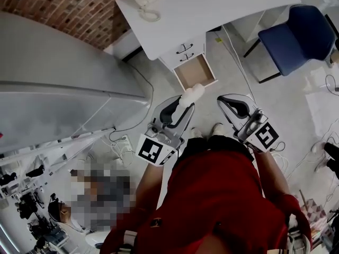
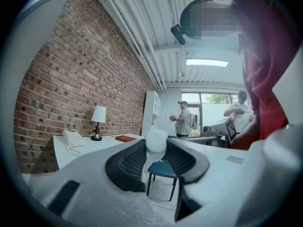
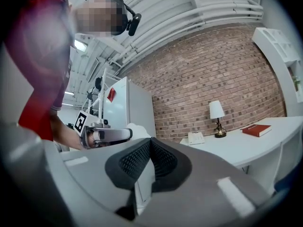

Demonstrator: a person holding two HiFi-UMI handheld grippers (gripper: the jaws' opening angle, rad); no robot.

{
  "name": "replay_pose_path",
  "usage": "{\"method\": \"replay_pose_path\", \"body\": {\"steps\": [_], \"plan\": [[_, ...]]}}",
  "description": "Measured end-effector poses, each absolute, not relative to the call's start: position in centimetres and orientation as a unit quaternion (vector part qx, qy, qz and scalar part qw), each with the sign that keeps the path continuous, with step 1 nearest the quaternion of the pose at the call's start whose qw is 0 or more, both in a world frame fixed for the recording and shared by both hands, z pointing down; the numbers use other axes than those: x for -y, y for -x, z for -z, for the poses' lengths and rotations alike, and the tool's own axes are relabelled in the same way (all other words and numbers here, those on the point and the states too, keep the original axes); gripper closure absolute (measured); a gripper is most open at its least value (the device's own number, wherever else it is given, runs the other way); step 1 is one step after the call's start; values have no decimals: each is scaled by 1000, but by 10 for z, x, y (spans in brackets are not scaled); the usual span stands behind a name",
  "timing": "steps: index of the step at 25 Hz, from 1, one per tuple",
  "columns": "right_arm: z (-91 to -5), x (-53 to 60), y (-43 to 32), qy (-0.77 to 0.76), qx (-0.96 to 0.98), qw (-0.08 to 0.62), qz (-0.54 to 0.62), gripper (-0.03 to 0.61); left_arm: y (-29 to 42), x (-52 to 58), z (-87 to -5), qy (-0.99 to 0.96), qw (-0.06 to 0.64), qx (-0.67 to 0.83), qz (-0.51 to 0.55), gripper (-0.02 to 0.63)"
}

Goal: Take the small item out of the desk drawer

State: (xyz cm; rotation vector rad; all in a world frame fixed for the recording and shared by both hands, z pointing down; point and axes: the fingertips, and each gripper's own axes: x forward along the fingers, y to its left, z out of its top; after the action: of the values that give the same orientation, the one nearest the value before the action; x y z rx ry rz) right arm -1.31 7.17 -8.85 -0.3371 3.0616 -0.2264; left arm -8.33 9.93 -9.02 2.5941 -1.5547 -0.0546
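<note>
Left gripper (image 1: 183, 106), seen from the head view, is pinched on a small white fluffy ball (image 1: 192, 93) at its very tips. It holds the ball above the floor in front of the person's feet, clear of the open bottom drawer (image 1: 195, 72) of the white desk (image 1: 212, 9). The drawer looks bare inside, so I'd judge the item is out and what's left is carrying it off safely. Right gripper (image 1: 226, 100) hangs just beside the left one, apart from it. In the left gripper view the ball sits between the ribbed pads right at the tip and bulges above them, with the jaws partway closed against it. That hold is shallow, so the sensible thing is a steady squeeze, no harder since the ball looks soft, with the gripper kept level and any travel slow and free of jerks. Whether the pads bite in or only press its sides I can't quite tell from here. In the right gripper view the jaws are pressed together with nothing between them, and the left gripper with its white ball shows off to the left. That free gripper could wait under the ball in case it slips, or push the drawer closed.
</note>
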Motion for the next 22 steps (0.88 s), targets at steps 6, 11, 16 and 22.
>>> {"method": "replay_pose_path", "body": {"steps": [6, 11, 16, 22], "plan": [[101, -87, 9, 112, -990, 43, 73, 566, 77, -110, 95, -860, 56, 507, 19, 479], [105, -95, 2, 124, -990, 39, 61, 567, 75, -120, 97, -862, 56, 503, 23, 479], [105, -102, -4, 130, -989, 41, 63, 568, 74, -125, 100, -864, 52, 500, 27, 479], [103, -109, -8, 135, -988, 32, 63, 567, 73, -132, 102, -864, 50, 500, 27, 479]]}}
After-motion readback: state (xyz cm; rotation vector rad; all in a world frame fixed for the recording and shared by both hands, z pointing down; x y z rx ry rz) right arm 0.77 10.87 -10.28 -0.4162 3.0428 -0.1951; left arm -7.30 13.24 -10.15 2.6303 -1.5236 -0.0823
